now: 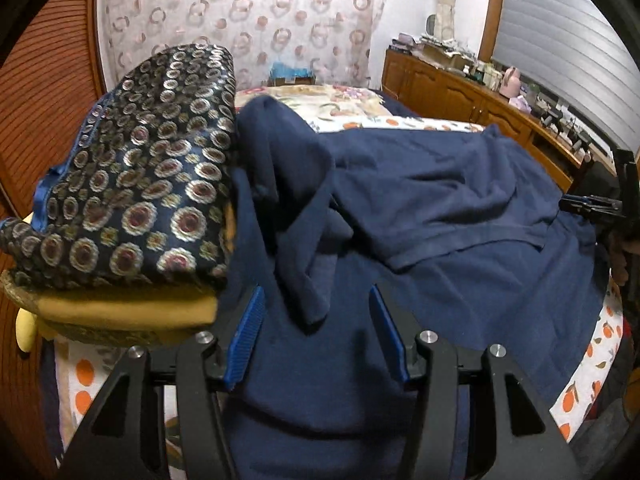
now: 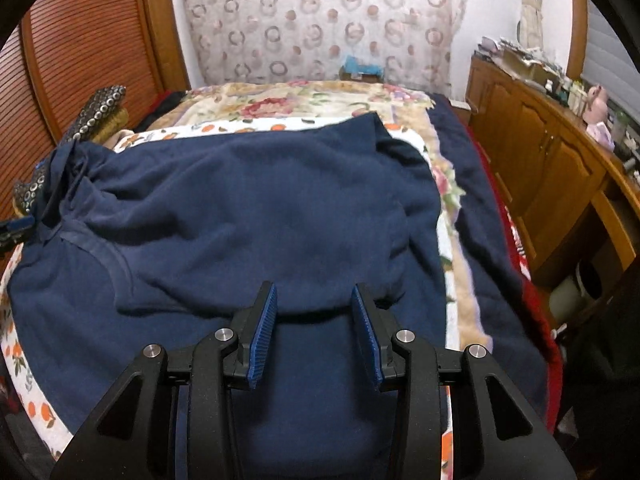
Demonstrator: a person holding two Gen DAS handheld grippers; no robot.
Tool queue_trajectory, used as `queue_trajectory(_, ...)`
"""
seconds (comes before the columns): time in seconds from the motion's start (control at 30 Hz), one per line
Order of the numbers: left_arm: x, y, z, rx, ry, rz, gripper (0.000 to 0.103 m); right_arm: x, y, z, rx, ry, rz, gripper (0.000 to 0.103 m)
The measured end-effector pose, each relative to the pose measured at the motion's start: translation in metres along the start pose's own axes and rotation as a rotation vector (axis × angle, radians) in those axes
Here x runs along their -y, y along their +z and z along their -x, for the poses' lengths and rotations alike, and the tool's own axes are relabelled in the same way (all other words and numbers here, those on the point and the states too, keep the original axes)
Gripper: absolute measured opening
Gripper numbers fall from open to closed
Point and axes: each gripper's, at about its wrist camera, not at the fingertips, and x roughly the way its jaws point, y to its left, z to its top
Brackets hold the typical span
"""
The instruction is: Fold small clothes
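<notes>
A navy blue garment (image 2: pixel 260 216) lies spread over the bed, with a folded-over flap and a bunched sleeve at its left side (image 1: pixel 304 216). My left gripper (image 1: pixel 316 296) is open, its blue pads either side of the bunched sleeve fabric, just above the cloth. My right gripper (image 2: pixel 314 292) is open and empty, hovering over the garment's near hem. The right gripper also shows at the right edge of the left wrist view (image 1: pixel 600 206), and the left gripper shows at the left edge of the right wrist view (image 2: pixel 14 228).
A stack of folded items, navy patterned cloth (image 1: pixel 132 184) on yellow cloth (image 1: pixel 120 312), sits left of the garment. The bed has an orange-print sheet (image 2: pixel 24 356) and floral blanket (image 2: pixel 272 104). A wooden cabinet (image 2: pixel 552 168) with clutter stands to the right. A wooden shutter (image 2: pixel 80 40) is at left.
</notes>
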Motion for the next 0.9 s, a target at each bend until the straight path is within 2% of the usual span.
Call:
queue_trajectory(0.17, 0.006, -0.004, -0.012, -0.044, 0.004, -0.017, 0.054, -0.001, -0.012, -0.005, -0.009, 0.004, -0.003, 0.039)
queue_trajectory(0.27, 0.011, -0.008, -0.015, -0.032, 0.034, -0.039, 0.054, -0.001, -0.013, -0.004, 0.0, -0.003, 0.0, 0.039)
queue_trajectory(0.43, 0.019, -0.008, -0.019, -0.034, 0.054, -0.064, 0.062, -0.005, -0.015, -0.006, -0.004, -0.022, 0.017, 0.04)
queue_trajectory(0.5, 0.018, -0.007, -0.02, -0.038, 0.046, -0.068, 0.07, -0.008, -0.015, -0.007, -0.005, -0.035, 0.03, 0.04)
queue_trajectory(0.6, 0.022, -0.005, -0.023, -0.044, 0.045, -0.083, 0.075, -0.008, -0.015, -0.007, -0.005, -0.04, 0.035, 0.041)
queue_trajectory(0.9, 0.017, -0.006, -0.019, -0.054, 0.04, -0.076, 0.075, -0.008, -0.015, -0.008, -0.005, -0.04, 0.036, 0.042)
